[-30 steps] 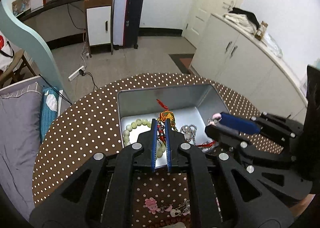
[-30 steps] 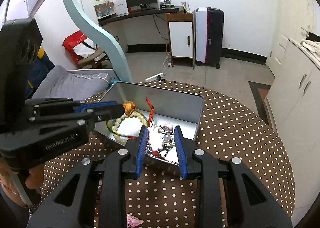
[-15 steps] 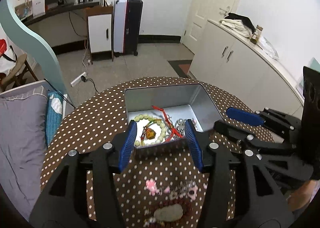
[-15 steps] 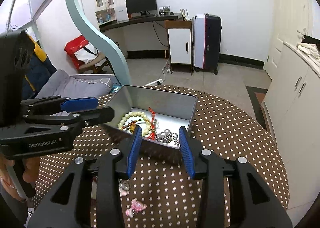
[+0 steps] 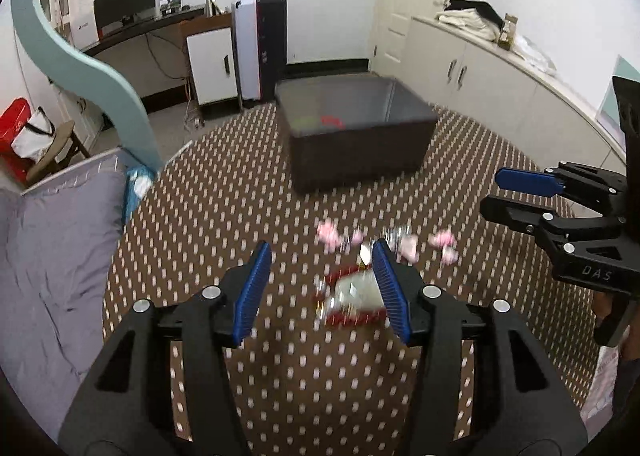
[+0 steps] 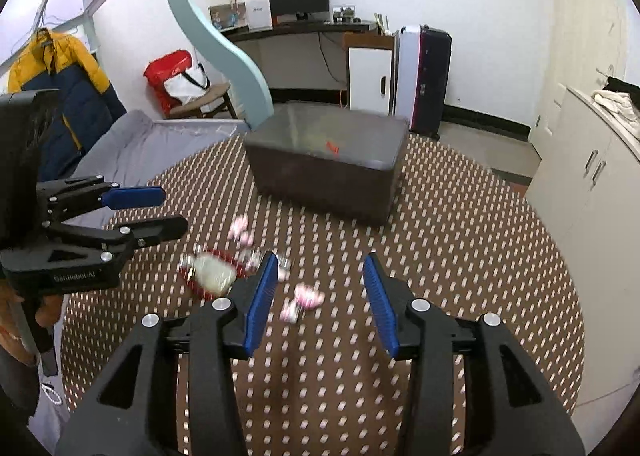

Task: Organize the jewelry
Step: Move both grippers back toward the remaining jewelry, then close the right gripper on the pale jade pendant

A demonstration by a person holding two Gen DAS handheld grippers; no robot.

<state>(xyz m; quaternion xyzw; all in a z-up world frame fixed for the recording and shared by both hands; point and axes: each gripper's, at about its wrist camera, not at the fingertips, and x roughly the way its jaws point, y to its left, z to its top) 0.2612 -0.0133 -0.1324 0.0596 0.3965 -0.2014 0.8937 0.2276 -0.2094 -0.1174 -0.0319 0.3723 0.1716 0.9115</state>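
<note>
A metal tin stands at the far side of the dotted round table; green beads and a red cord show blurred inside it. It also shows in the right wrist view. Loose jewelry lies nearer: a red bead string around a pale stone, and pink and silver pieces. My left gripper is open and empty, low over the stone piece. My right gripper is open and empty, low over the pink pieces.
The brown dotted tablecloth covers the round table. A grey bed lies to the left of the table. White cabinets stand to the right. Both views are motion-blurred.
My left gripper let go of the red-corded charm into the tin and opened. Both grippers pulled back from the tin and lowered over the loose jewelry.
</note>
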